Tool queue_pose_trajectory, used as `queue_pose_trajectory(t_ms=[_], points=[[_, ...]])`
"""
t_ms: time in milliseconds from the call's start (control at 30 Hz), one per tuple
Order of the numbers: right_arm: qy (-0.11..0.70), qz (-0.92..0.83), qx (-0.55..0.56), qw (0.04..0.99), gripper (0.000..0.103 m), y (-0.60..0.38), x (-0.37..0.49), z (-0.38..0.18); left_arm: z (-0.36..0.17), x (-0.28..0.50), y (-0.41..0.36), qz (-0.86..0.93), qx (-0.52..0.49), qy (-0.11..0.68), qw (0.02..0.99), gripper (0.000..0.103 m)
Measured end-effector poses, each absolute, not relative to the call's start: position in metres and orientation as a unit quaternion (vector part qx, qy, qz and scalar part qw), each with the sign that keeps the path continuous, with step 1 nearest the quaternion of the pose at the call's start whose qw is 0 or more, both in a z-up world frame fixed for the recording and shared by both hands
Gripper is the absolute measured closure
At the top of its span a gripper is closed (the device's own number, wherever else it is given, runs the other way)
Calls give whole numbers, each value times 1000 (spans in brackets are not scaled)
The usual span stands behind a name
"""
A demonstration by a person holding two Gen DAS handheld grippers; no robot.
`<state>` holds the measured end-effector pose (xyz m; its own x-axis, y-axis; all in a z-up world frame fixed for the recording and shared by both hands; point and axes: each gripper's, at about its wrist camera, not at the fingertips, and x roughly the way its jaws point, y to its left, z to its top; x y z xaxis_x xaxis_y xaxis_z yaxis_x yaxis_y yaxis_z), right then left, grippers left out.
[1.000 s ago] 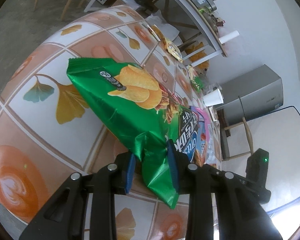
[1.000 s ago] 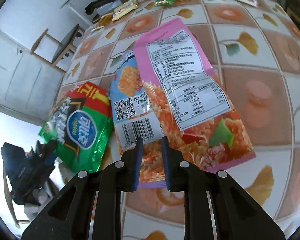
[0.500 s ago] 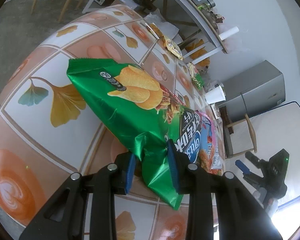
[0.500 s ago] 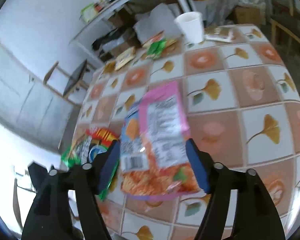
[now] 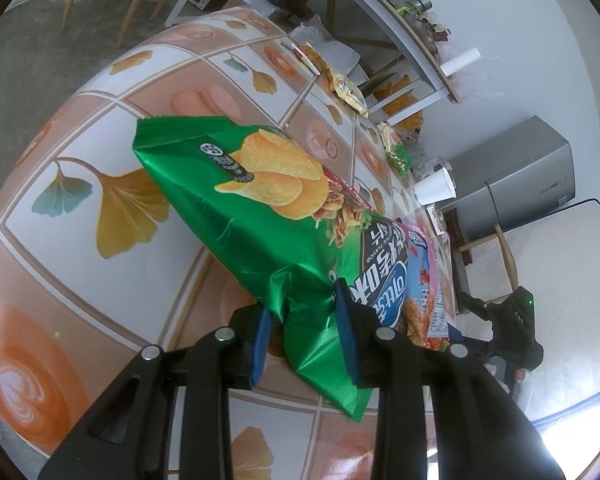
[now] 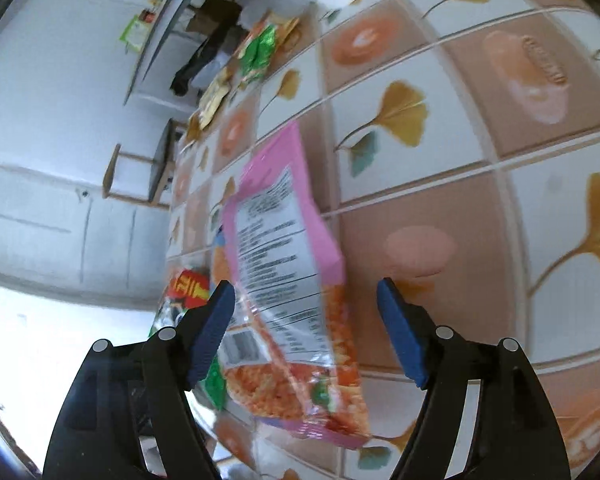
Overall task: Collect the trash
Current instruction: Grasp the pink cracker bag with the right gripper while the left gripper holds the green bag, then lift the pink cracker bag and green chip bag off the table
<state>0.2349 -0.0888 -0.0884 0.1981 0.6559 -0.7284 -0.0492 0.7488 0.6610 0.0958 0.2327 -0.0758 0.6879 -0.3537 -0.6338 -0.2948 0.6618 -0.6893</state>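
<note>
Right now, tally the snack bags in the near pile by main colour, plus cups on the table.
Green chip bag: 1, pinched in the left gripper
Pink snack bag: 1, below the open right gripper
Blue snack bag: 1, between those two
White paper cup: 1
Total: 4
</note>
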Motion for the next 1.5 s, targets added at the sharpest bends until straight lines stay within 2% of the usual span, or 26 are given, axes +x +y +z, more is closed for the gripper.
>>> queue_pose_trajectory(t_ms=[100,267,567,833,1500], points=[[593,258,249,721,34,-77,233,-88,-76,96,232,-18,-410,395,822,74],[604,267,242,711,50,-67,233,-93,-76,96,231,-19,-411,395,821,74],[611,261,224,713,71,-51,229,-97,-75,95,229,-21,-412,395,821,74],[593,267,253,716,89,-59,223,-93,-77,95,230,-28,-420,390,819,74],[509,261,330,751,93,-146,178,-46,-36,95,232,-72,-429,317,843,79]])
